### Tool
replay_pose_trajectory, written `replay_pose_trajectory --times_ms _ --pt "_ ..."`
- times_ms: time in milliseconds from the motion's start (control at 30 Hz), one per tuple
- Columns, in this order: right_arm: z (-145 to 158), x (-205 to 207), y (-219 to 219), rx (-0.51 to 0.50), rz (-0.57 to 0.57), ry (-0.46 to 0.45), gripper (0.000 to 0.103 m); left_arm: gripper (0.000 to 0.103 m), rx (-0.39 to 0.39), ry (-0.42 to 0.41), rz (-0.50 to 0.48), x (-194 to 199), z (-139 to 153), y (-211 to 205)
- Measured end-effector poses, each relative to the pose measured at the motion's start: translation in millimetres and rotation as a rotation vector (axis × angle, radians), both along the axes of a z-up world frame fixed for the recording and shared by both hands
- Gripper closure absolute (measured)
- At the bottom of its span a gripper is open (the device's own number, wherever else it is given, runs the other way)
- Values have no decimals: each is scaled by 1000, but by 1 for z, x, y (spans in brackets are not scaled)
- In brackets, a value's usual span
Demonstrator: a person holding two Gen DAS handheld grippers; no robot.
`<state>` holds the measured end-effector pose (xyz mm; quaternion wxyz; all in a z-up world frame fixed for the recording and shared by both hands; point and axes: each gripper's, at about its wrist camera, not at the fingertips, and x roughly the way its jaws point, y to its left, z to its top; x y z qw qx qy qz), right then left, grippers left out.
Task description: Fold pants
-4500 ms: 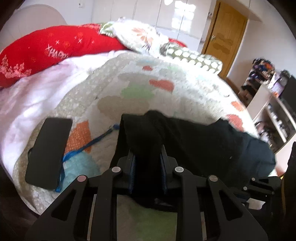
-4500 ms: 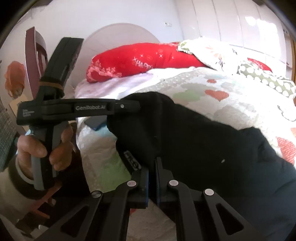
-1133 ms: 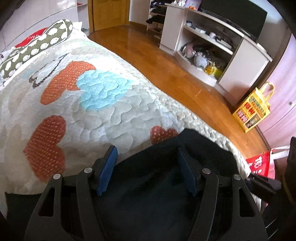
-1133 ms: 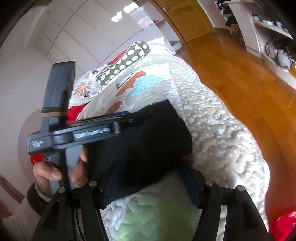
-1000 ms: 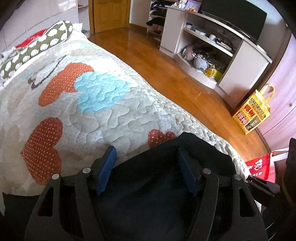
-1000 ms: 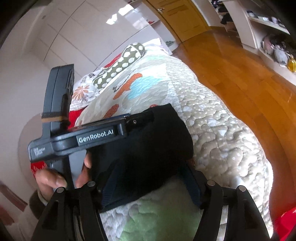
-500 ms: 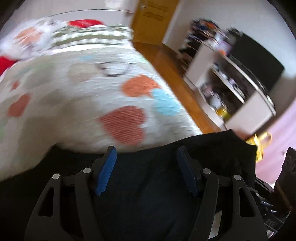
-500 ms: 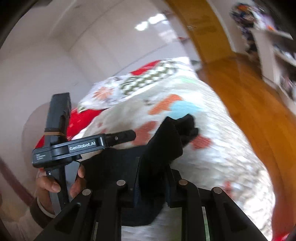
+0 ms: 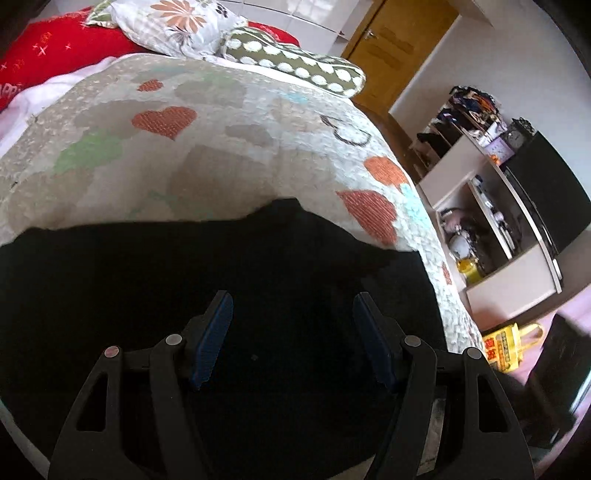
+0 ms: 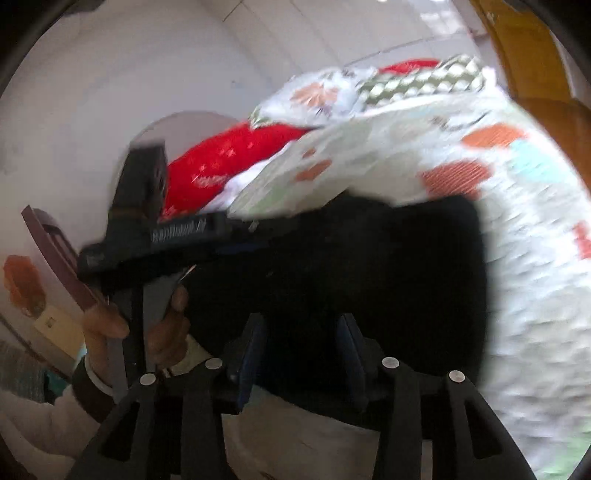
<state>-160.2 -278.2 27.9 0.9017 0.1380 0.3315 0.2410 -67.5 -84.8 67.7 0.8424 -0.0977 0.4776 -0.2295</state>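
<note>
Black pants (image 9: 177, 266) lie in a broad dark slab across the heart-patterned quilt (image 9: 207, 155). My left gripper (image 9: 291, 326) hovers just over them, jaws wide apart, blue pads (image 9: 212, 343) clear of the cloth. In the right wrist view the pants (image 10: 388, 266) fill the middle. My right gripper (image 10: 300, 350) is opening, with black cloth between its pads (image 10: 251, 354); blur hides whether they touch it. A hand (image 10: 107, 325) holds the left gripper's handle at the left.
A red pillow (image 9: 55, 48), a floral pillow (image 9: 173, 26) and a dotted bolster (image 9: 295, 66) line the bed's head. Right of the bed are a wooden door (image 9: 399, 48), shelving (image 9: 498, 206) and a yellow bag (image 9: 513, 347). A chair back (image 10: 55, 258) stands at left.
Both views swung from the bed's foot and the floor toward the pillows. The right gripper shut on a raised fold of pants, then parted again. The pants now lie flatter.
</note>
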Motion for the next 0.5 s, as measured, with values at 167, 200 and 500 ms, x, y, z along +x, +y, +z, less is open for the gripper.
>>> replay_pose_trajectory --times_ms 167,200,500 --pt "2 3 -32 -83 -193 -22 62 35 107 -14 -63 -11 -12 -38" --pt "-3 5 -33 -96 -200 -8 62 36 139 -14 -74 -13 -16 -46" --pt "-22 18 -25 -186 -238 30 62 75 166 -43 -90 -16 -25 -62"
